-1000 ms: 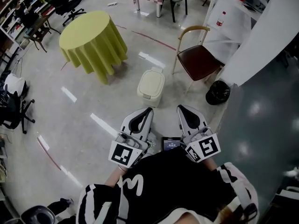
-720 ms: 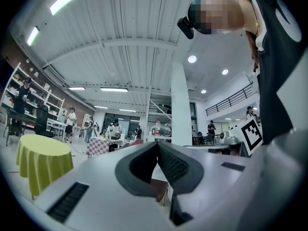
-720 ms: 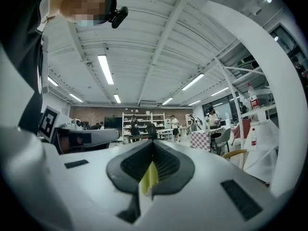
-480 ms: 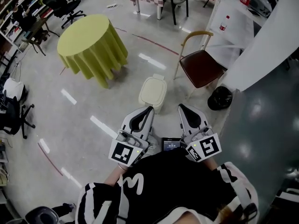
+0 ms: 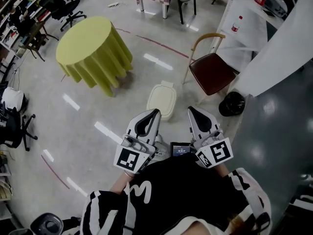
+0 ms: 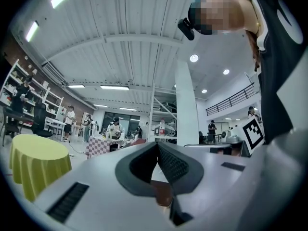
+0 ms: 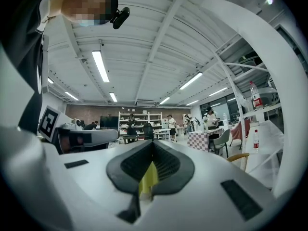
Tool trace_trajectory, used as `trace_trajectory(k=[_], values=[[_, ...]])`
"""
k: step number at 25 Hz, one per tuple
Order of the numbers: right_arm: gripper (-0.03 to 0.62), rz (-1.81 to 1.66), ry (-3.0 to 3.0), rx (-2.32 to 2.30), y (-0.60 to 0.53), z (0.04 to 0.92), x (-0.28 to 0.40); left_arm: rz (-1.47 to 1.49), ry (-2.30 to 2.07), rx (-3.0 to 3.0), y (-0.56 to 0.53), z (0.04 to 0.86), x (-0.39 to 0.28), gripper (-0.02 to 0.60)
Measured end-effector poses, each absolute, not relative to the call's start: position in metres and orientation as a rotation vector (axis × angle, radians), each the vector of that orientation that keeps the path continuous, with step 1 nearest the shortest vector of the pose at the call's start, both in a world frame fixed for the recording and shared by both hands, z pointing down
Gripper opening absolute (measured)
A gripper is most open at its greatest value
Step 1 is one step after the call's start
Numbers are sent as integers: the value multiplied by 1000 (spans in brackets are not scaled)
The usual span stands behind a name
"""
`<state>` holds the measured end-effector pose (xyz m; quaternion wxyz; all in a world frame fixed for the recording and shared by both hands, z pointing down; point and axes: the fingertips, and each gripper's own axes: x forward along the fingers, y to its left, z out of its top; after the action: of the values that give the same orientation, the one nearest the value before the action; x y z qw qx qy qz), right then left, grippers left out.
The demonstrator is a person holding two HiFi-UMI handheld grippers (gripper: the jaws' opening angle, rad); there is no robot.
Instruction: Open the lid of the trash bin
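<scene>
Plainly, the left tongs (image 5: 152, 116) and right tongs (image 5: 193, 113) are both closed, gripping nothing.

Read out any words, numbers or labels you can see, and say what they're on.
No text here can be read.
On the small screen: lit characters, too small to read.
On the bottle: a red label, too small to read.
Cubes on left gripper and right gripper: square markers only, no words.

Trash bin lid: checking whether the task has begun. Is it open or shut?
Shut. In the head view the cream lid lies flat on the trash bin; the left gripper and right gripper hang short of it.
</scene>
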<state>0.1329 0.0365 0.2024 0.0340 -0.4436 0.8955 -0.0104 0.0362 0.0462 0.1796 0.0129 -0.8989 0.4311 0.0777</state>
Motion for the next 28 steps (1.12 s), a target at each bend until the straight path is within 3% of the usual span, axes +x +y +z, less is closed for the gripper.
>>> trace_trajectory(k=[28], values=[[3, -32, 2695, -1456, -91, 189, 81, 218, 1248, -2861, -84, 174, -15, 6]])
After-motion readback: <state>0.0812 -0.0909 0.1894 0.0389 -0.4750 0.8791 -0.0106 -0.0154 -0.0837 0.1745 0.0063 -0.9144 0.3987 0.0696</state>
